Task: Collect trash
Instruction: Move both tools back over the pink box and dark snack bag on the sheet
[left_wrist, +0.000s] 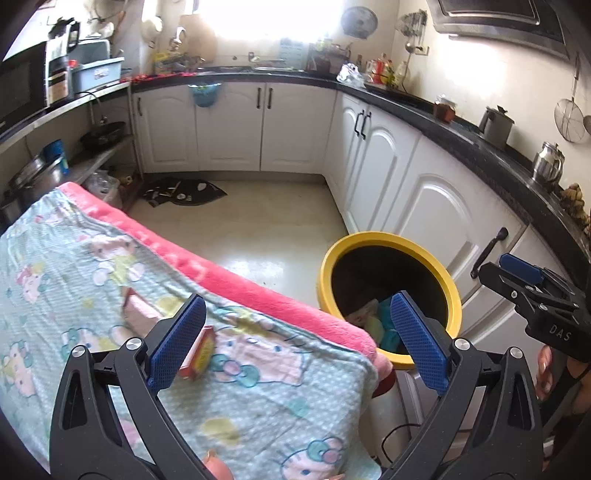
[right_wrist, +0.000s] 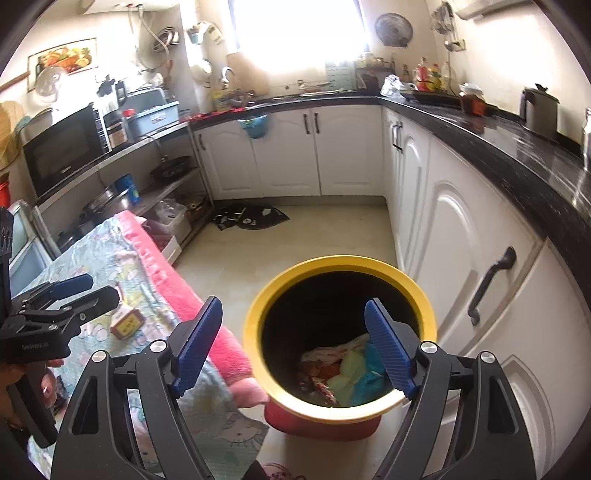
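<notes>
One piece left: a small red-and-yellow box (left_wrist: 197, 352) lies on the printed blanket (left_wrist: 85, 258), near the pink border, well short of the bin.
Second piece, maybe: a pinkish wrapper (left_wrist: 138, 306) lies just beyond the box on the same blanket; it is too blurred for you to name.
Bin: your yellow-rimmed trash bin (right_wrist: 258, 306) stands on the floor just beside the blanket's edge, against the white cabinets (right_wrist: 458, 236).
Bin contents: crumpled wrappers (right_wrist: 347, 373) in blue, pale green and red already lie at the bottom.
Right gripper (right_wrist: 295, 347): you hold it above the bin mouth, jaws wide apart, nothing between the pads.
Left gripper (left_wrist: 295, 339): it hangs over the blanket's corner, jaws apart and empty, the box just inside its left pad (left_wrist: 177, 343) in the left wrist view.
Progress: judged from the bin, most of the collecting looks done; the box is not yet gripped.
Risk, cloth: the blanket is soft and loose, so if you close low you may pinch fabric with the box and drag it.
Risk, box: it is flat and light; a pad landing on one edge could flip or skid it toward the pink border (left_wrist: 258, 284) and off.
Risk, drop: release short of the rim and it lands on the floor.
Risk, grippers: your two hands work close together here; crossing paths could knock them.
</notes>
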